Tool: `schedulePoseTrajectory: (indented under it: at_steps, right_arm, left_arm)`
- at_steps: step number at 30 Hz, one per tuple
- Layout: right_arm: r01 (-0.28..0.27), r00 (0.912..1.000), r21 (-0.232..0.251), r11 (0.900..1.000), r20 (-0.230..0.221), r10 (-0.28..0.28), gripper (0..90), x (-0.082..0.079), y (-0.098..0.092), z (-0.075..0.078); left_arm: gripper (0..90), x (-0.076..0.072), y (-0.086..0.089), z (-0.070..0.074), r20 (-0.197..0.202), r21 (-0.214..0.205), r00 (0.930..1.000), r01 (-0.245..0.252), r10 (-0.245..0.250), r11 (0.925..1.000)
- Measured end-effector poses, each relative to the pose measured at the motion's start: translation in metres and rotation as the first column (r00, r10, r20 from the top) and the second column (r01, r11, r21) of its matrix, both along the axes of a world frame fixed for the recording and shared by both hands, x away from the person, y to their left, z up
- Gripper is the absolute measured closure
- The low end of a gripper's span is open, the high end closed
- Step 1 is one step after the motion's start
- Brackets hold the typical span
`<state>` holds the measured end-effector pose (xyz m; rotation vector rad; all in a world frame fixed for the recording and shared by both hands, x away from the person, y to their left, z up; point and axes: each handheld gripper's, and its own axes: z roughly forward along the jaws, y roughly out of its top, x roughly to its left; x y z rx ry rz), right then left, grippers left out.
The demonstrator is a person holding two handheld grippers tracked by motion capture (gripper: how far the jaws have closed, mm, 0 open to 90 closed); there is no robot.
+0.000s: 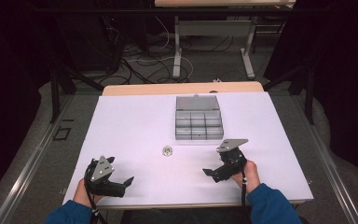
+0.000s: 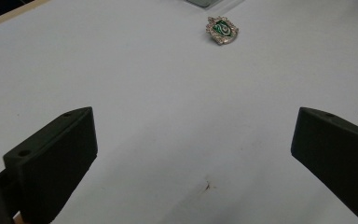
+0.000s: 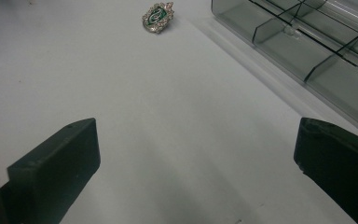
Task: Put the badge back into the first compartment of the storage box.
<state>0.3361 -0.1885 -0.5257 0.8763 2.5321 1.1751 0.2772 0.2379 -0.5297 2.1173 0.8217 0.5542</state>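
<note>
A small silver and green crest badge [image 1: 168, 150] lies flat on the white table [image 1: 135, 121], just in front of a grey divided box [image 1: 198, 125]. My left gripper [image 1: 123, 185] rests near the front left edge, open and holding nothing. The badge [image 2: 222, 30] lies well ahead of its jaws. To the right of the badge, my right gripper [image 1: 213, 173] is also open with nothing between its jaws. In its view the badge [image 3: 158, 17] sits far ahead on the left and the clear compartments of the box [image 3: 307, 46] run along the right.
The box's lid [image 1: 197, 102] stands open at the back. Beyond the table's wooden far edge [image 1: 182, 87] are cables on the floor and the legs of another table [image 1: 177, 51]. A small brown mark [image 2: 208, 185] stains the surface near my left gripper.
</note>
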Motion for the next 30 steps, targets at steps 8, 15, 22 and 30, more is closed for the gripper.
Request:
schedulePoseTrajectory:
  at_steps: [8,15,22,30]
  right_arm:
    - [0.001,0.9999,0.01,1.0,-0.01,-0.001,0.0,0.007,0.01,0.0]
    - [-0.005,0.9998,0.024,0.9997,-0.016,0.006,0.0,0.016,0.026,-0.002]
    - [-0.017,0.9992,0.021,0.9996,-0.035,0.018,0.0,0.023,0.043,-0.003]
    - [-0.032,0.9957,0.013,0.9994,-0.086,0.033,0.0,0.036,0.07,-0.01]
  left_arm:
    - [0.5,0.0,0.0,0.0,0.004,0.006,1.0,0.001,-0.001,1.0]
    - [0.5,0.0,0.0,0.0,-0.002,-0.003,1.0,0.0,0.0,1.0]
    - [0.5,0.0,0.0,0.0,0.003,0.002,1.0,0.002,-0.002,1.0]
    - [0.5,0.001,-0.001,-0.001,0.004,-0.008,1.0,0.003,-0.003,1.0]
